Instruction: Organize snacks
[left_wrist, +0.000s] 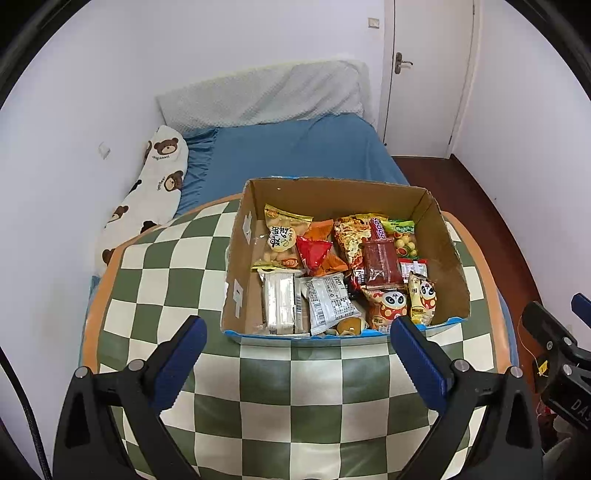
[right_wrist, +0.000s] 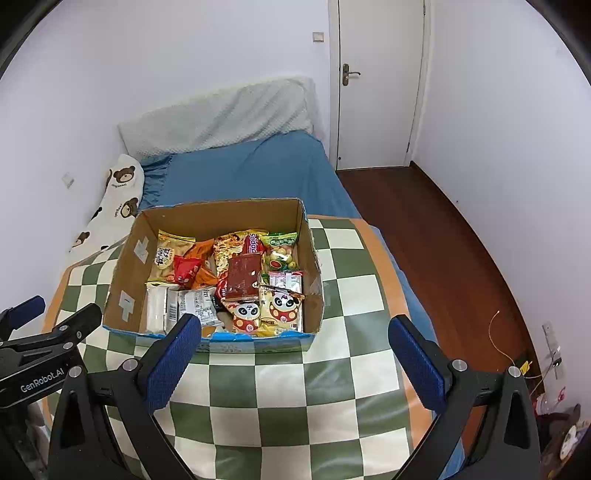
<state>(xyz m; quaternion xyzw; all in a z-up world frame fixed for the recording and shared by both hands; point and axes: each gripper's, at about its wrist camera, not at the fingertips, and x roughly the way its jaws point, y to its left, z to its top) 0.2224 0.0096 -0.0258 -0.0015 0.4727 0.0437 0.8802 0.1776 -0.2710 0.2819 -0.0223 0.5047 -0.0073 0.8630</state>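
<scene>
- Cardboard box (left_wrist: 448, 254) w/ open top sits on the checkered mat (left_wrist: 288, 402), toward the mat's far edge. In the left wrist view its near rim lies just beyond the fingertips.
- Box long axis runs left-right, parallel to the mat's near edge; short axis points away toward the bed (left_wrist: 295, 147).
- Contents, snack packets lying flat, mostly overlapping:
  - dark red packet (left_wrist: 380, 264), centre-right, long axis front-to-back.
  - two panda packets (left_wrist: 423, 297) at near-right corner, tops pointing toward the far wall of the box.
  - silver packets (left_wrist: 280, 304) at near-left corner, long axis front-to-back.
  - yellow packet (left_wrist: 282, 236) at far-left corner; green packet (left_wrist: 402, 236) at far-right corner.
- Left gripper (left_wrist: 295, 336): fingers spread wide, nothing between them, above the mat in front of the box.
- Right gripper (right_wrist: 295, 336): fingers spread wide, empty; its left finger (right_wrist: 173, 363) overlaps the box's near rim in the right wrist view; contact can't be confirmed.
</scene>
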